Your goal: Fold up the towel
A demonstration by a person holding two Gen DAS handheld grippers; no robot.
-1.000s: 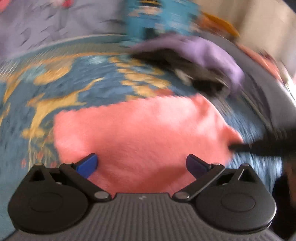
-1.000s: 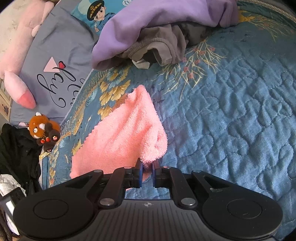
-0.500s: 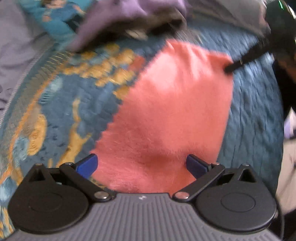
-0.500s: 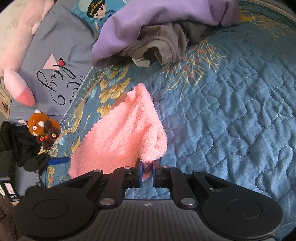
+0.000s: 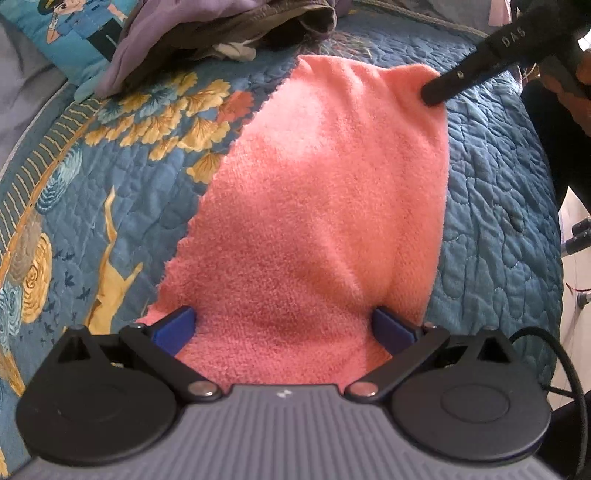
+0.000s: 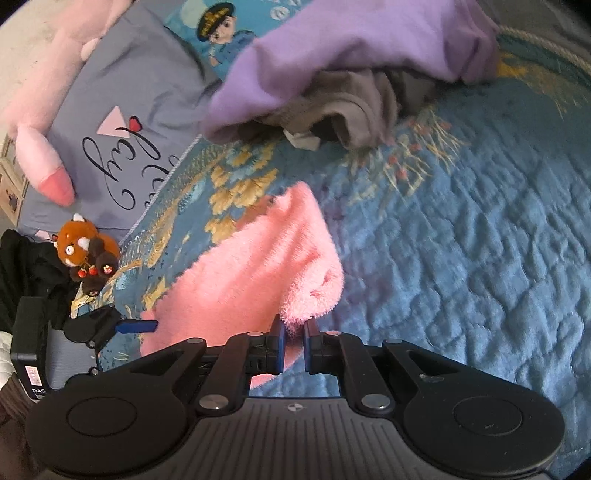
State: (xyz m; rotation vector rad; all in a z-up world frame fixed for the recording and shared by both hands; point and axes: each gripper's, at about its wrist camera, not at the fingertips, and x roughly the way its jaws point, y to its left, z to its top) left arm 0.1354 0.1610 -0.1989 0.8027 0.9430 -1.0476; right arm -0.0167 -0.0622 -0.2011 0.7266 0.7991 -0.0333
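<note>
A pink towel (image 5: 325,206) lies on a blue quilted bedspread (image 5: 122,192), folded along its right side. My left gripper (image 5: 282,328) is open over the towel's near end, its blue pads wide apart with the cloth between them, not pinched. My right gripper (image 6: 293,345) is shut on the towel (image 6: 258,273) at its corner and lifts it a little. In the left wrist view that right gripper (image 5: 434,96) shows as a black tip on the far right corner. In the right wrist view the left gripper (image 6: 135,325) sits at the towel's left end.
A heap of purple and grey clothes (image 6: 343,70) lies beyond the towel. A cartoon cushion (image 6: 221,33), a grey pillow (image 6: 122,122), a pink plush (image 6: 40,103) and a small brown soft toy (image 6: 86,254) sit at the left. The bed edge (image 5: 554,221) drops off at the right.
The left gripper has rolled and shifted, so the towel now runs lengthwise away from it, with its near end between the open pads. The right gripper has kept its hold on the corner.
</note>
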